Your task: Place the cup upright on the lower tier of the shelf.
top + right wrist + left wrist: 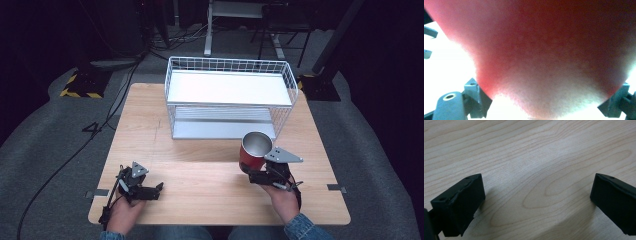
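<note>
Now: red cup clamped in right claw, left claw idle and apart

Nearest the person, at the front edge of the tabletop (200, 175), two hands come in from below. The left hand (122, 212) holds the left claw (159, 188) low over the wood near the front left corner. Its jaws stand wide apart with nothing between them; in the left gripper view, bare wood grain shows between the two black jaws. Left claw (536, 195) sits close above the surface, shadow of each jaw falling on the wood.

On the right, the right hand (282, 197), with a denim cuff at the wrist, holds the right claw (250, 172). Its jaws are clamped on the red cup (254, 150), gripping it low on the body. The cup has a red outer wall and a shiny metal inside; the open mouth faces up and slightly away from the person. It appears lifted off the tabletop, tilted a little, right of centre. In the right gripper view the cup (544, 55) is a close, blurred red surface between the jaw tips at the lower corners.

Beyond the cup, at the far middle of the tabletop, stands a white wire rack (229, 95) with a white upper shelf and a lower shelf. The cup is near the rack's front right corner, not touching it.

Past the table: dark floor, cables, stand legs.
</note>
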